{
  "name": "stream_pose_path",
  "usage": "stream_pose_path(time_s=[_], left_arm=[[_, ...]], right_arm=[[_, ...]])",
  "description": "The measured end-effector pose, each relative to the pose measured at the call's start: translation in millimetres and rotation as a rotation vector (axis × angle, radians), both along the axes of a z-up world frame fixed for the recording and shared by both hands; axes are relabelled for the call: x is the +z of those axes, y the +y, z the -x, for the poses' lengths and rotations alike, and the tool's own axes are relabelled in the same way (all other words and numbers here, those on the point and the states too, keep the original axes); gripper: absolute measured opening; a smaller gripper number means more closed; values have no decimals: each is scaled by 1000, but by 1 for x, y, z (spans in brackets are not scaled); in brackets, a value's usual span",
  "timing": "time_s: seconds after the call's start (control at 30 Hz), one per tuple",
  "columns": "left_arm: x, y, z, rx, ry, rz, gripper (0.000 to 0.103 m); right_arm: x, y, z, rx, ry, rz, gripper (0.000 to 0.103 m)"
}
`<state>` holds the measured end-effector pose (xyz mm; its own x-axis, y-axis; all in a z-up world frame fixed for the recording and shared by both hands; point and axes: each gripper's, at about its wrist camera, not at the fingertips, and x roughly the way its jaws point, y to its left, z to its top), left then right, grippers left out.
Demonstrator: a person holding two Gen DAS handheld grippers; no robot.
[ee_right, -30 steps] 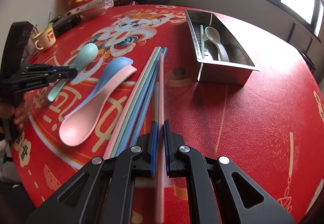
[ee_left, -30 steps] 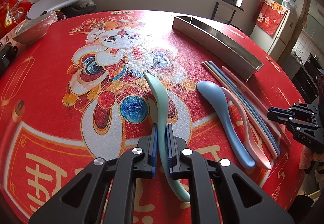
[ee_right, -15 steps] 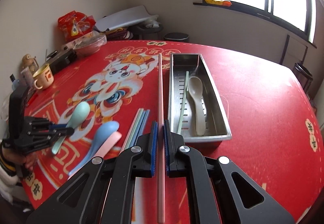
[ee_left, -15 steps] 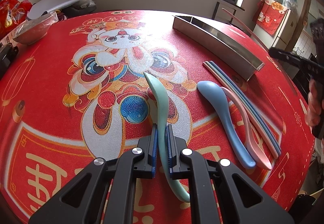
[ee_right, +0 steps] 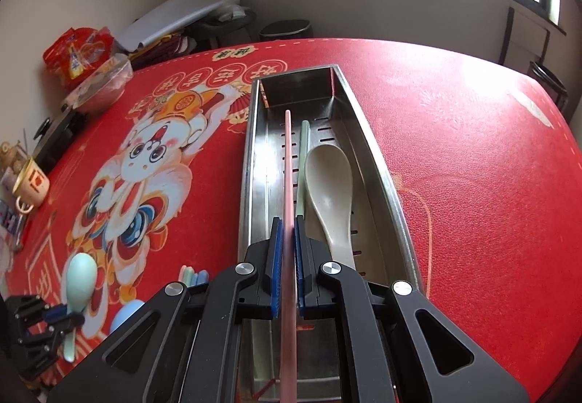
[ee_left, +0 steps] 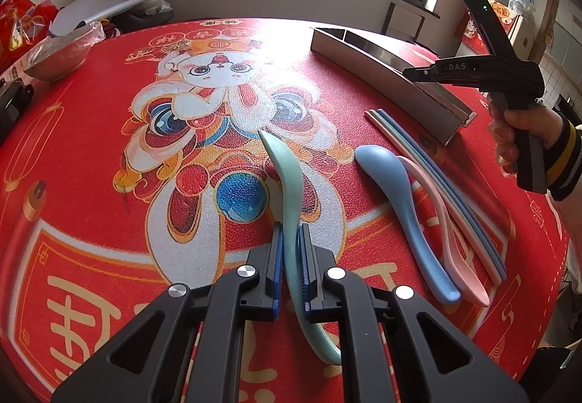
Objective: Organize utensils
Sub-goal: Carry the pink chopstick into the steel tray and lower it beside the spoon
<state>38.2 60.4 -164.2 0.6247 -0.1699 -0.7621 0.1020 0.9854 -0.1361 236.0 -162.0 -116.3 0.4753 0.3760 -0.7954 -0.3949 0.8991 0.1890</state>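
A: Utensils first, left to right: where does each one sit?

B: Furthest left, the mint spoon (ee_left: 289, 192) is clamped by its handle between the blue pads of the left gripper (ee_left: 291, 253), bowl pointing away over the red tablecloth (ee_left: 91, 155); to its right the blue spoon (ee_left: 400, 210) lies flat on the cloth, the pink spoon (ee_left: 442, 221) touching it on its far side; just beside those lie three loose chopsticks (ee_left: 436, 181) packed side by side.

A: And the tray?

B: The steel tray (ee_right: 378, 177) stands further right, near the table's edge; inside it rest a beige spoon (ee_right: 329, 192) and a green chopstick (ee_right: 303, 162), touching each other.

A: What is the right claw doing?

B: The right gripper (ee_right: 287, 250) is clenched on a pink chopstick (ee_right: 287, 177); the stick runs lengthwise over the tray, its far tip short of the end wall; whether it touches the tray floor I cannot tell.

A: Anything else?

B: A covered bowl (ee_right: 102, 86) and a mug (ee_right: 31, 182) sit at the table's far left rim.
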Motion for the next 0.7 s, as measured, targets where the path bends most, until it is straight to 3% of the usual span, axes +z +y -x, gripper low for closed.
stream_pose_path(time_s=[0.43, 0.7], left_arm=[[0, 3, -1, 2, 2, 19, 9], [0, 3, -1, 1, 1, 13, 9]], right_arm=[[-13, 2, -17, -20, 66, -25, 6], [6, -9, 11, -18, -41, -3, 8]])
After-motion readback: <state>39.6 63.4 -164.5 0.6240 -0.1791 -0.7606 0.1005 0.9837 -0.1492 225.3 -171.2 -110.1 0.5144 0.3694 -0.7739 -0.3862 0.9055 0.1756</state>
